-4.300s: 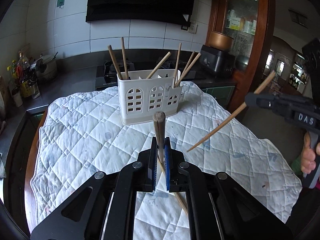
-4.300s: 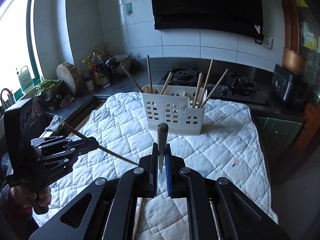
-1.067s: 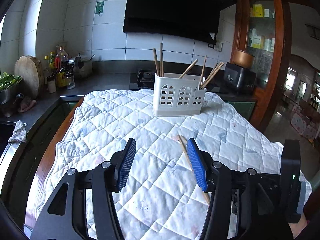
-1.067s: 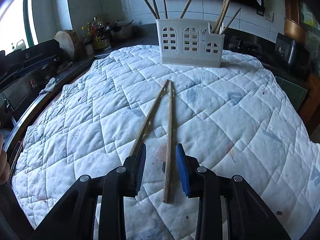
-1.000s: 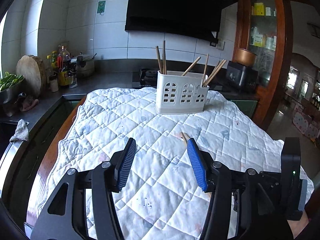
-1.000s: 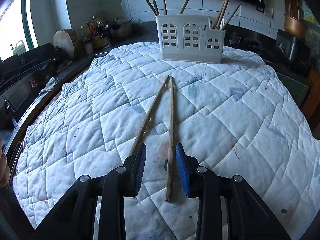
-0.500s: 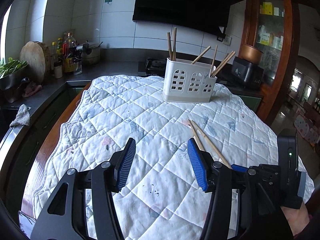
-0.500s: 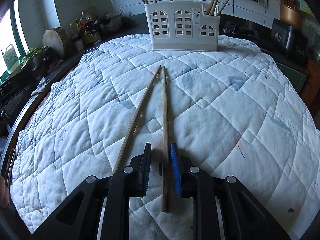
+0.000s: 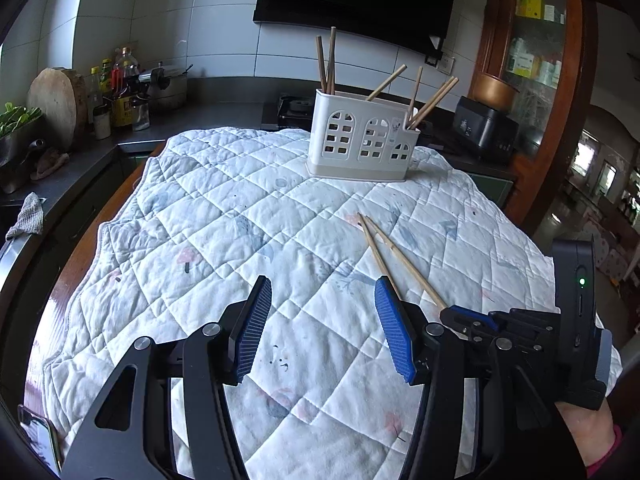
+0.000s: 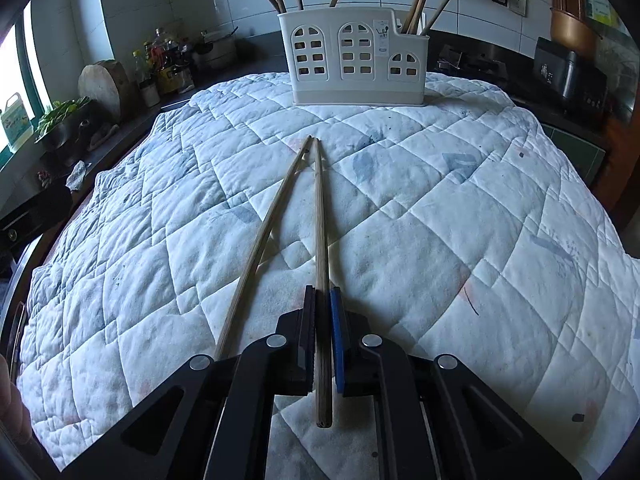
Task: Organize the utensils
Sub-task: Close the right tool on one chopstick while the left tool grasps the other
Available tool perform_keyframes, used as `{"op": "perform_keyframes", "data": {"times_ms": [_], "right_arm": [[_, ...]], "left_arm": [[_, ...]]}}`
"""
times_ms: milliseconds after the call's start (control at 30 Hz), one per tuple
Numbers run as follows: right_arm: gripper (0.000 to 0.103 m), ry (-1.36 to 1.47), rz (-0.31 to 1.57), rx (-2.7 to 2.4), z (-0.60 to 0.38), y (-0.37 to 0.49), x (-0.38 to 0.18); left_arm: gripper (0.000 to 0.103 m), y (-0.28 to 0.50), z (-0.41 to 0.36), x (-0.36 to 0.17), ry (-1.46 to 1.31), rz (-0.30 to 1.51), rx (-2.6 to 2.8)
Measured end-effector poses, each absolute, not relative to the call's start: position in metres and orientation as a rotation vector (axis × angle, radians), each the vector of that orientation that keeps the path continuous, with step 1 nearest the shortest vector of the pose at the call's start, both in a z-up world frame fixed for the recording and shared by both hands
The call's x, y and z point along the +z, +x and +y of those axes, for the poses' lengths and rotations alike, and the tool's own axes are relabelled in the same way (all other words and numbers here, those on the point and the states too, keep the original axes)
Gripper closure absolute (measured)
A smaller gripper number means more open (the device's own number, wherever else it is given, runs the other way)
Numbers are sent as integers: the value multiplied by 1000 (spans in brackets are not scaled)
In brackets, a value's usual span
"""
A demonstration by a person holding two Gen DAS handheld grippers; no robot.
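Right gripper (image 10: 322, 344) clamped on one chopstick (image 10: 320, 216) near its blunt end, jaws just closed onto it. Second chopstick (image 10: 262, 240) flat on the quilt (image 10: 460, 208), just left of that claw, tips nearly meeting ahead. Left gripper (image 9: 322, 330) half open, holding nothing. Best to lift straight up first, keeping the neighbour undisturbed, then tip the stick upright. Utensil holder (image 10: 352, 64) straight ahead, well apart; open quilt between. Mind the sticks leaning out of its rim.
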State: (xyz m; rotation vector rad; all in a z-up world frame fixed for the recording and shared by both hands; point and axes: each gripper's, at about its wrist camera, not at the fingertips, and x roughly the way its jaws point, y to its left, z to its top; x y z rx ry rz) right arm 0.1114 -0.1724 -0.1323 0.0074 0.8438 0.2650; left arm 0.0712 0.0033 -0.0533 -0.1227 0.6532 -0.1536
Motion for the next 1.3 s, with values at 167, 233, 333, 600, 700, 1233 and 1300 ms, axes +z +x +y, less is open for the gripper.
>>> {"op": "perform_keyframes", "data": {"times_ms": [167,233,333,600,700,1233,1300], "right_arm": [[96,29,800,255,-185,103,-121],[96,44,782,248,-193,100,-116],[96,66,760,247,-203,94,-108],[96,92,736,244,-219,84,-104],[96,102,734,244,-223,83,-105],[96,117,738,250,-225,83,-108],[96,114,731,247,-225,80,-105]], "left_arm": [[48,72,-15,-68,-125,702,-185],[48,74,-23,-74,-130,724,-198],[48,78,-36,-85,-148,763,-228],[51,92,-68,-105,-145,828,-254],[52,97,-73,-108,-152,837,-255],[92,112,-86,-121,-130,895,-231],[94,113,-83,-120,-138,897,-226]]}}
